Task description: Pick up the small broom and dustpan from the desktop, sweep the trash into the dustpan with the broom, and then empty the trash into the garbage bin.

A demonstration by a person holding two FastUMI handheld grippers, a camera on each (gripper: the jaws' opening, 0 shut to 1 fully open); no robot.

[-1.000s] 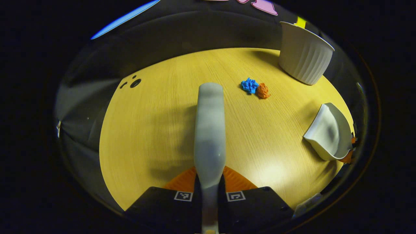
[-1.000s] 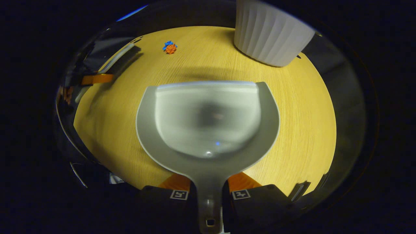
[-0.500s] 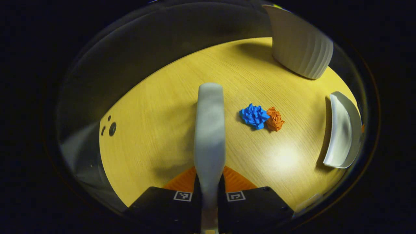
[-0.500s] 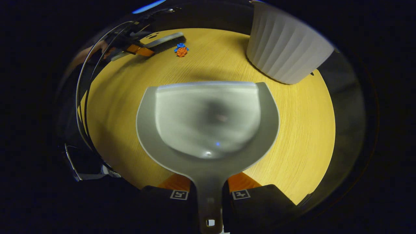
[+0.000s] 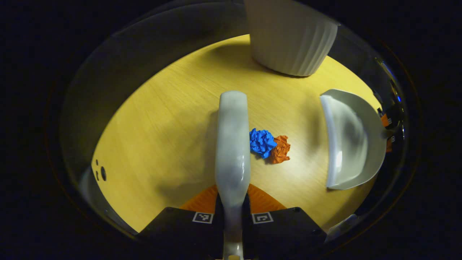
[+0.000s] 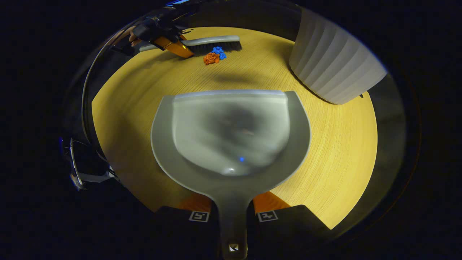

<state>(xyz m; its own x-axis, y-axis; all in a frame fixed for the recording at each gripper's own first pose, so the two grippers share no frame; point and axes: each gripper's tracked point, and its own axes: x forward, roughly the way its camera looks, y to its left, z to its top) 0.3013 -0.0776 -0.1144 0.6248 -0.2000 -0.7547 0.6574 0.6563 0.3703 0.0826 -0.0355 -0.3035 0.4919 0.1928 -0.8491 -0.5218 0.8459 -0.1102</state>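
Two crumpled paper scraps, one blue (image 5: 262, 142) and one orange (image 5: 280, 149), lie touching on the yellow table (image 5: 162, 137), just beside the broom (image 5: 232, 144) clamped in the left gripper's (image 5: 232, 213) jaws. Right gripper's (image 6: 232, 213) jaws grip the dustpan (image 6: 231, 137) by its handle, near the ribbed white garbage bin (image 6: 335, 72).

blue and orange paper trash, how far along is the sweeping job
Done: both tools are picked up. The left hand-held gripper holds the small grey broom; the right hand-held gripper holds the grey plastic dustpan. In hand: the broom sits right beside the crumpled blue paper and orange paper. Left: the dustpan is empty, so sweeping and emptying into the white ribbed bin remain.
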